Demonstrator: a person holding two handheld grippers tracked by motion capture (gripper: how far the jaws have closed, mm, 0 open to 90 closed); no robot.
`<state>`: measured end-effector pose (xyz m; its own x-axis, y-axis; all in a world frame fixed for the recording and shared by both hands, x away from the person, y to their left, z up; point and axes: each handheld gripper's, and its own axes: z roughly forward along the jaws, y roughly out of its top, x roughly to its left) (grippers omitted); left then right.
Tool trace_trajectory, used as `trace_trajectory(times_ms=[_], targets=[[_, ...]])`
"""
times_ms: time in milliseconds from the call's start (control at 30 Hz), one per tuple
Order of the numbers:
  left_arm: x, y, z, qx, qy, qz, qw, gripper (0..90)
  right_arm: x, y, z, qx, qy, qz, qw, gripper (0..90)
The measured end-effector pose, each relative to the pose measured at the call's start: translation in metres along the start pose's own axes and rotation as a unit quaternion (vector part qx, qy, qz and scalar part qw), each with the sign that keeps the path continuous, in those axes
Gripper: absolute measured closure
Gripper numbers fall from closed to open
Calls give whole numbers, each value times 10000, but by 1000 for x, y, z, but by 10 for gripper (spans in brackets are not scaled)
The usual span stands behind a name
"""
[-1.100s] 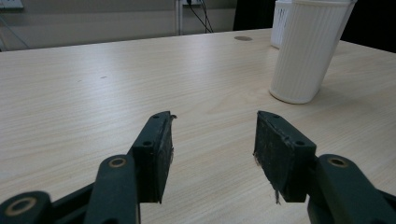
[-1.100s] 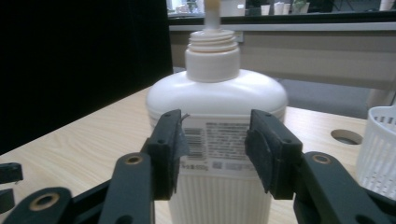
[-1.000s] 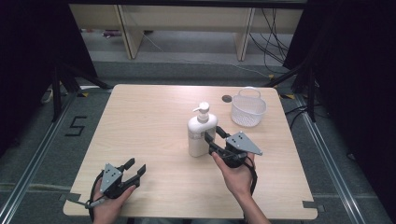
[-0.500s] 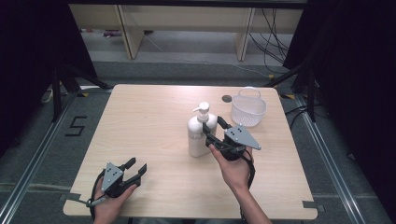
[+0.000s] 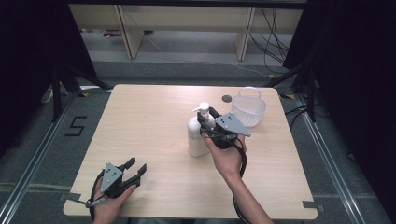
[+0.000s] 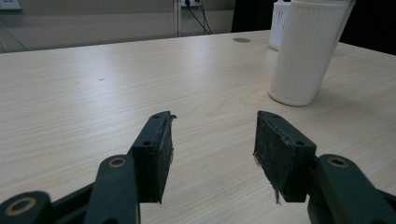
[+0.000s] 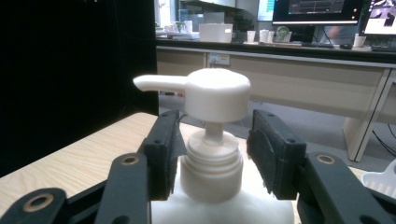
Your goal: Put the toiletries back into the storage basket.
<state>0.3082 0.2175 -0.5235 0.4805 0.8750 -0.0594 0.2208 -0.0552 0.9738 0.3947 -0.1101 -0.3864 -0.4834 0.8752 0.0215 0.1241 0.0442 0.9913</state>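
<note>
A white pump bottle (image 5: 200, 135) stands upright near the middle of the tabletop (image 5: 140, 121), a white basket (image 5: 249, 107) behind it. The right tongs (image 7: 212, 140) straddle its neck collar, spread, pads not pressing. The left tongs (image 6: 212, 140) gape wide over bare wood at the near left.

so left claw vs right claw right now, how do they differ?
The left claw sits low at the table's near edge with nothing between its jaws; the right claw is raised at the pump bottle, jaws either side of its neck. Left points across bare table. Both are open.
</note>
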Motion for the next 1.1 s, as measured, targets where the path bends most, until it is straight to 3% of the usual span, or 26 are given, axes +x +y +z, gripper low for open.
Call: trace_trajectory(times_ms=[233,533,567,800,1100], targets=[[0,0,0,-20,-10,25,10000,461,1,7,3,58,-45,117,9999,568],[-1,0,0,30,-4,13,10000,461,3,11,10,126,-104,78,9998,572],[0,0,0,25,-9,14,10000,461,4,11,11,152,-164,-17,9997,562],[-1,0,0,28,-18,27,10000,461,5,11,14,203,-197,41,9996,536],[-1,0,0,34,-23,34,10000,462,7,13,13,211,-252,40,9995,598]])
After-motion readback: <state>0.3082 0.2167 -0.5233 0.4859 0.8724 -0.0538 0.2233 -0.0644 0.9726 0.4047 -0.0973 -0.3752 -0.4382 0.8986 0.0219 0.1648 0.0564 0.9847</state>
